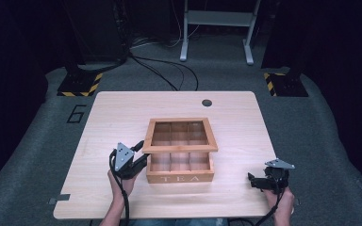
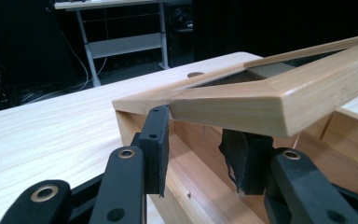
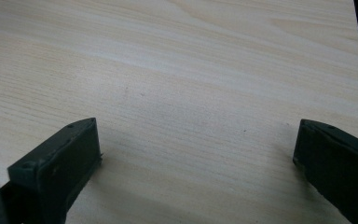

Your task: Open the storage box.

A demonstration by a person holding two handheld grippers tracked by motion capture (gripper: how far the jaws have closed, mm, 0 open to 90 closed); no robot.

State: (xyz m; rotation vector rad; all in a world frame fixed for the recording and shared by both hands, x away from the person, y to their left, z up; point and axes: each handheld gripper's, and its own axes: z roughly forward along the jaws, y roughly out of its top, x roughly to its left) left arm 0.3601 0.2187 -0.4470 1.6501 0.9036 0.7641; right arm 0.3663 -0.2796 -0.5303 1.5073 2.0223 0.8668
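A wooden tea box (image 1: 180,178) marked "TEA" stands mid-table, its compartments looking empty. Its glass-paned lid (image 1: 179,149) is raised at the front and hangs tilted over the box. My left gripper (image 1: 141,153) is at the lid's front left corner. In the left gripper view the lid (image 2: 261,100) lies across the tips of the jaws, which stand apart beneath it, and my left gripper (image 2: 200,140) is open over the box wall (image 2: 191,177). My right gripper (image 1: 252,181) hovers open by the table's front right, with bare wood between its jaws (image 3: 198,144).
The light wooden table (image 1: 113,117) has a round cable hole (image 1: 207,102) at the back. Beyond it on the grey floor are a white frame (image 1: 217,28), loose cables and two stands with yellow-black striped bases (image 1: 80,84).
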